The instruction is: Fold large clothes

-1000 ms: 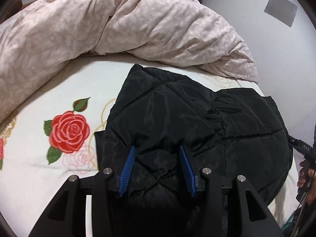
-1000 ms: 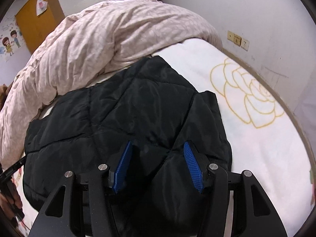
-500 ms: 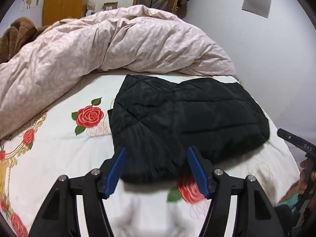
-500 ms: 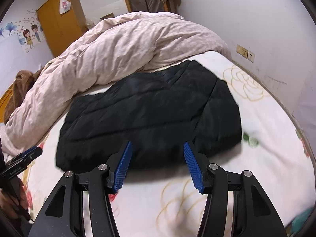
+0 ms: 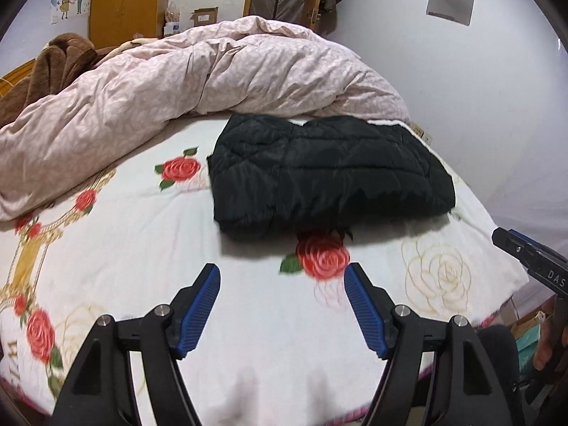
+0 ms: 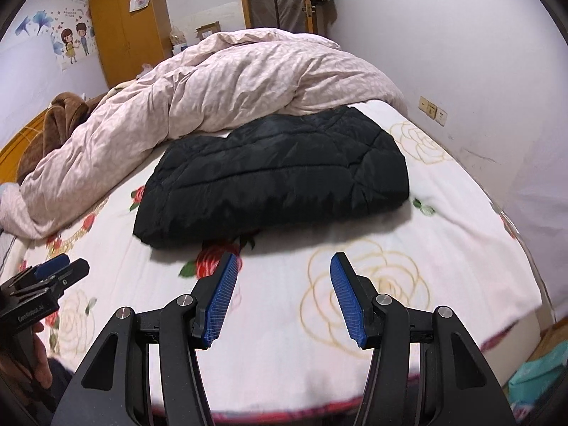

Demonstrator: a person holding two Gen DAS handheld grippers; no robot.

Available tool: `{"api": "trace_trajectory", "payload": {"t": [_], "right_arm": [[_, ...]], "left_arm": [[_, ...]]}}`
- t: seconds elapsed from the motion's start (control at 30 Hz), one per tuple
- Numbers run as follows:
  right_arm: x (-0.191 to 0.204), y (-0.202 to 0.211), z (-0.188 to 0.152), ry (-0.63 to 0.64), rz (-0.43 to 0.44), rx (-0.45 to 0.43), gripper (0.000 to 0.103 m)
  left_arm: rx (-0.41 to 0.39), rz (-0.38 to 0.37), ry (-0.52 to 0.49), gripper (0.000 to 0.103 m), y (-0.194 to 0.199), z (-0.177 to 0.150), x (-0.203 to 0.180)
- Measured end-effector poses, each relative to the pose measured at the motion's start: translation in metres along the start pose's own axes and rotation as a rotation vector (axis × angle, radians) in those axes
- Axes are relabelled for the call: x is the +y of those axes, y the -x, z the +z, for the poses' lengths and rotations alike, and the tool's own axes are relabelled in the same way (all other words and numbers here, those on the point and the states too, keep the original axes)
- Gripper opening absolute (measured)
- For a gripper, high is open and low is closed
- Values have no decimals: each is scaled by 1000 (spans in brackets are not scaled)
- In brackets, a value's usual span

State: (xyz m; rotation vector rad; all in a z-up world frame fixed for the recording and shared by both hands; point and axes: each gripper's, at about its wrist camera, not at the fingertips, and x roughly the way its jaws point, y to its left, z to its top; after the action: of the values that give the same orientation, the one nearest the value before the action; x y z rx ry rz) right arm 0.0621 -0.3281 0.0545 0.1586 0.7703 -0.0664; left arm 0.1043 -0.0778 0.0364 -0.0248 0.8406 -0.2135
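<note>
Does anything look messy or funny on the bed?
The black jacket looks neatly folded into a flat bundle on the flowered sheet. The one messy thing is the pink duvet, crumpled in a heap behind it. Both claws are open and hold nothing.

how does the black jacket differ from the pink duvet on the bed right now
The black jacket is folded into a flat, compact bundle; the pink duvet is heaped and rumpled. The jacket is quilted and plain black, the duvet pale with a leaf print. The duvet is much bigger. Both lie on the floral bedsheet.

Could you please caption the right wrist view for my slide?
Open right tongs hover above the bedsheet, clear of the folded black jacket.
</note>
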Motion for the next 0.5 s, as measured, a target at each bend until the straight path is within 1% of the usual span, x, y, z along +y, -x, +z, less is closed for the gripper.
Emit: {"api": "trace_trajectory", "payload": {"t": [0.17,0.27,0.43,0.5], "right_arm": [[12,18,-23,59,-34,12,55],[16,23,-34,79,-35,26,55],[21,26,-40,88,-38,33,55],[22,27,-42,89,-34,31,55]], "left_arm": [[41,-9,-4,74,15,-25,-8],[65,-19,-14,74,19,-35,-14],[79,-46,-20,74,21,-42,-22],[73,-51,-24,74,23,-42,-24]]}}
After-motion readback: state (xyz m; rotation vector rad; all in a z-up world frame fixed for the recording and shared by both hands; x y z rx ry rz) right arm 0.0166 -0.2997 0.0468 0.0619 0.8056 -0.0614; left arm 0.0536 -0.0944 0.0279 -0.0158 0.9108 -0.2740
